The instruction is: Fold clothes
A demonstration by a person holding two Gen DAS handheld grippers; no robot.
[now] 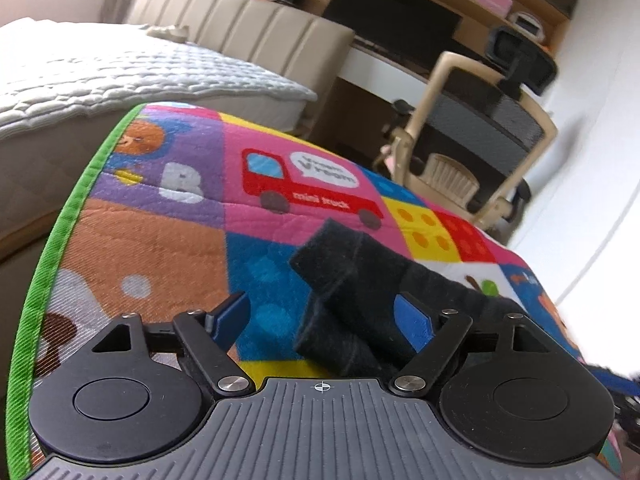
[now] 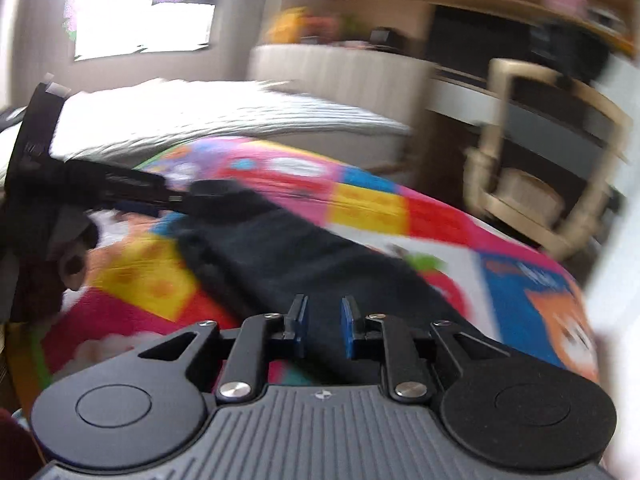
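A black garment [image 1: 352, 264] lies in thick folds on a colourful play mat [image 1: 160, 248]. My left gripper [image 1: 322, 304] stands open just above the mat. The garment's folded end sits between its blue pads [image 1: 412, 320] without being pressed. In the blurred right wrist view the same black garment [image 2: 272, 248] runs from the left gripper [image 2: 172, 196] back under my right gripper [image 2: 324, 304]. The right gripper's pads are nearly together and black cloth fills the narrow gap between them.
A bed [image 1: 120, 68] with a white quilted cover borders the mat on the far left. A beige office chair [image 1: 480, 128] and a desk stand beyond the mat's far right edge. The mat's green hem [image 1: 52, 264] marks its left edge.
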